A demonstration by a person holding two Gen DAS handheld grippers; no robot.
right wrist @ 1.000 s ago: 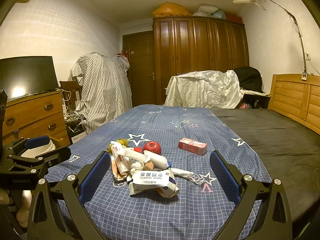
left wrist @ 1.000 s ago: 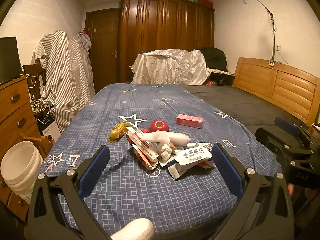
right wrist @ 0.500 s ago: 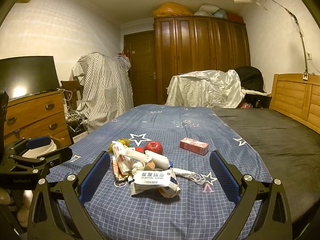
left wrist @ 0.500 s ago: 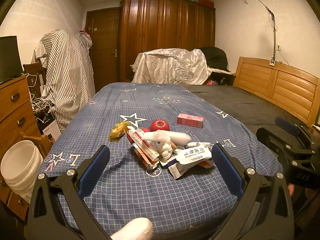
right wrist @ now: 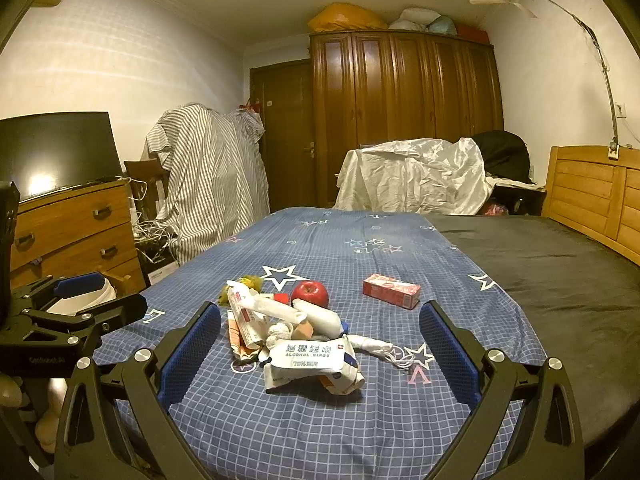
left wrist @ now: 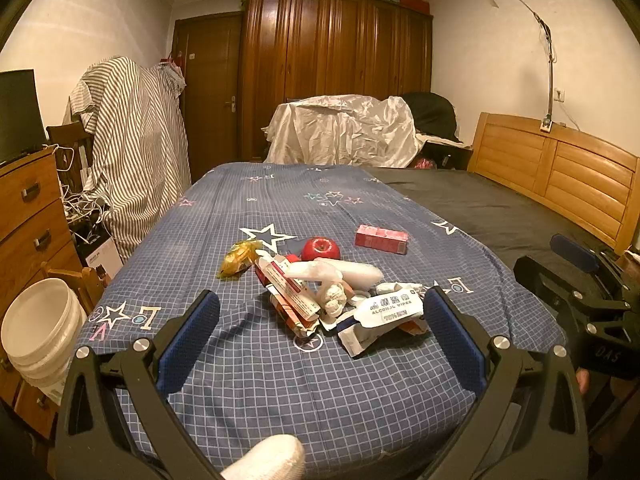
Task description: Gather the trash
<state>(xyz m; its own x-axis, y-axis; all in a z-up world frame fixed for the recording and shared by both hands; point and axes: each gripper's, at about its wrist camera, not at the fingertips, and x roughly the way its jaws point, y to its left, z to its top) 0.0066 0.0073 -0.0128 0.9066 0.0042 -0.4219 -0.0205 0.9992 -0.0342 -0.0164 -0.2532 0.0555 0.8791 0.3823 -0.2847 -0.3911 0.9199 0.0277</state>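
Both tongs — left point(left wrist: 320, 336) and right point(right wrist: 320, 344) — hung spread and empty before the trash heap point(left wrist: 332, 296), framing a first pick on the bed point(left wrist: 280, 380).

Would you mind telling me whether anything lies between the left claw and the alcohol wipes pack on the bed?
Nothing visible does. The left claw is open above the blue checked bedspread, and only bare cloth lies between it and the alcohol wipes pack, which sits at the pile's near edge.

Both wrist cams at bed point(left wrist: 280, 380) foot, facing wardrobe point(right wrist: 404, 120); left cam sits left, both share trash pile point(left wrist: 332, 300).
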